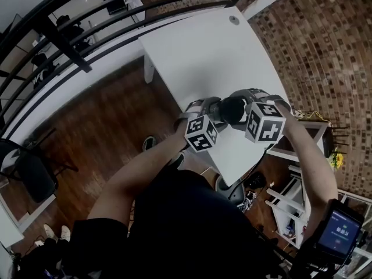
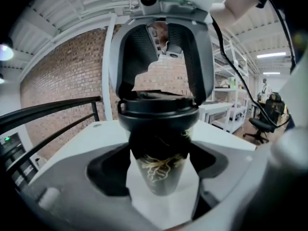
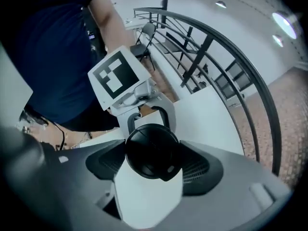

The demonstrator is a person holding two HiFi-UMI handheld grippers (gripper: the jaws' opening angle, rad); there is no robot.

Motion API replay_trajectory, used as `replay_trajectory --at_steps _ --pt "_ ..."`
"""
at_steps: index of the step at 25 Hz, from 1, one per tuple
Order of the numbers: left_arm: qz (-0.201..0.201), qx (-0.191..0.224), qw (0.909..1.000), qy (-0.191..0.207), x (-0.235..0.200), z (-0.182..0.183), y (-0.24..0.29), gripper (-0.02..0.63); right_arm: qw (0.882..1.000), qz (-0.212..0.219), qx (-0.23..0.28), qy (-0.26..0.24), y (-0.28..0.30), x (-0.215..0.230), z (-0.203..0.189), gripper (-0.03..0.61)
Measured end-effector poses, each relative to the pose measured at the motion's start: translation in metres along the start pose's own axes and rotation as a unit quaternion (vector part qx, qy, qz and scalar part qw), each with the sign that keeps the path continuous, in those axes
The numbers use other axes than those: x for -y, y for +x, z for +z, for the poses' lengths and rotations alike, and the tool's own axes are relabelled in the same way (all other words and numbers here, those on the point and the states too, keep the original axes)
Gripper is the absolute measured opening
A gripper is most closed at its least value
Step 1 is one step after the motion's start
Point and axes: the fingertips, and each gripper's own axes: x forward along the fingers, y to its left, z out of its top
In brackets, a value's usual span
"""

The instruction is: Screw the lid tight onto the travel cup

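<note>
A black travel cup (image 2: 161,174) with a gold pattern sits between the jaws of my left gripper (image 2: 159,160), and the pads press on its body. Its black lid (image 2: 159,114) is on top. My right gripper (image 2: 163,90) reaches in from the opposite side, one finger on each side of the lid's rim. In the right gripper view the round lid (image 3: 151,148) fills the gap of my right gripper (image 3: 153,163) and touches both pads. In the head view the cup (image 1: 232,110) is held above the near end of the white table (image 1: 215,57), between the left gripper (image 1: 218,110) and the right gripper (image 1: 245,104).
The table's near edge lies just under the grippers. A black railing (image 1: 70,45) runs along the left over wooden floor. Brick paving (image 1: 325,51) borders the table's right side. White shelving (image 1: 302,196) stands at the lower right and an office chair (image 1: 32,173) at the far left.
</note>
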Motion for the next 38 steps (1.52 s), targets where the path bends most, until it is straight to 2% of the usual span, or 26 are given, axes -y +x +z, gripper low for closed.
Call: replay_trajectory --at_steps 3,5,7,9,12,14,15,16,17,18,19,21,22,23,24,25,28,29,31,33,38 --pt "-0.002 -0.004 1.0000 0.005 -0.002 -0.003 -0.002 0.383 0.992 -0.017 0.018 0.120 -0.001 0.009 0.004 0.338" --pt "-0.001 -0.017 0.9998 0.009 -0.002 -0.007 -0.003 0.382 0.974 -0.032 0.027 0.222 0.001 0.013 0.003 0.339" --pt "0.004 -0.040 0.9991 0.011 0.000 -0.011 -0.001 0.374 0.953 -0.042 0.037 0.297 0.000 0.015 -0.001 0.339" --pt "0.013 -0.060 0.9981 0.005 0.001 -0.011 -0.002 0.369 0.945 -0.050 0.055 0.320 -0.002 0.016 -0.003 0.342" --pt "0.021 -0.069 0.9972 -0.016 -0.001 -0.009 -0.016 0.367 0.945 -0.067 0.090 0.306 -0.007 0.018 -0.003 0.345" --pt "0.030 -0.078 0.9960 -0.033 -0.006 -0.014 -0.035 0.366 0.941 -0.110 0.121 0.297 -0.025 0.025 -0.007 0.360" --pt "0.036 -0.082 0.9950 -0.044 -0.010 -0.017 -0.047 0.365 0.932 -0.150 0.143 0.299 -0.043 0.031 -0.012 0.346" --pt "0.045 -0.083 0.9939 -0.057 -0.015 -0.018 -0.060 0.360 0.915 -0.196 0.170 0.309 -0.064 0.037 -0.021 0.282" --pt "0.057 -0.077 0.9928 -0.071 -0.021 -0.015 -0.073 0.341 0.890 -0.239 0.203 0.331 -0.086 0.041 -0.032 0.208" --pt "0.072 -0.063 0.9917 -0.085 -0.027 -0.007 -0.086 0.314 0.857 -0.271 0.244 0.364 -0.107 0.041 -0.043 0.175" --pt "0.089 -0.041 0.9902 -0.099 -0.033 0.006 -0.101 0.279 0.817 -0.291 0.291 0.403 -0.125 0.038 -0.054 0.136" --pt "0.119 0.018 0.9846 -0.127 -0.042 0.041 -0.131 0.188 0.731 -0.315 0.376 0.474 -0.148 0.025 -0.072 0.040" --pt "0.128 0.048 0.9809 -0.139 -0.043 0.061 -0.145 0.135 0.695 -0.327 0.405 0.495 -0.154 0.016 -0.077 0.021" --pt "0.129 0.073 0.9776 -0.150 -0.041 0.079 -0.156 0.080 0.669 -0.339 0.425 0.506 -0.158 0.005 -0.078 0.011" --pt "0.126 0.091 0.9749 -0.159 -0.036 0.096 -0.164 0.034 0.651 -0.351 0.439 0.510 -0.161 -0.005 -0.077 0.011" --pt "0.121 0.104 0.9732 -0.165 -0.030 0.111 -0.169 0.007 0.635 -0.361 0.453 0.511 -0.164 -0.015 -0.073 0.011" --pt "0.122 0.117 0.9737 -0.153 -0.013 0.140 -0.172 0.006 0.591 -0.376 0.503 0.506 -0.177 -0.038 -0.058 0.011" --pt "0.127 0.120 0.9744 -0.142 -0.009 0.146 -0.172 0.006 0.579 -0.381 0.516 0.504 -0.180 -0.042 -0.054 0.011" --pt "0.140 0.126 0.9744 -0.122 -0.003 0.156 -0.171 0.006 0.564 -0.395 0.532 0.493 -0.187 -0.047 -0.050 0.011" --pt "0.148 0.130 0.9741 -0.111 0.003 0.162 -0.169 0.006 0.559 -0.410 0.540 0.477 -0.194 -0.051 -0.047 0.011" --pt "0.139 0.129 0.9767 -0.101 0.024 0.169 -0.162 0.006 0.564 -0.441 0.531 0.453 -0.202 -0.066 -0.050 0.011"
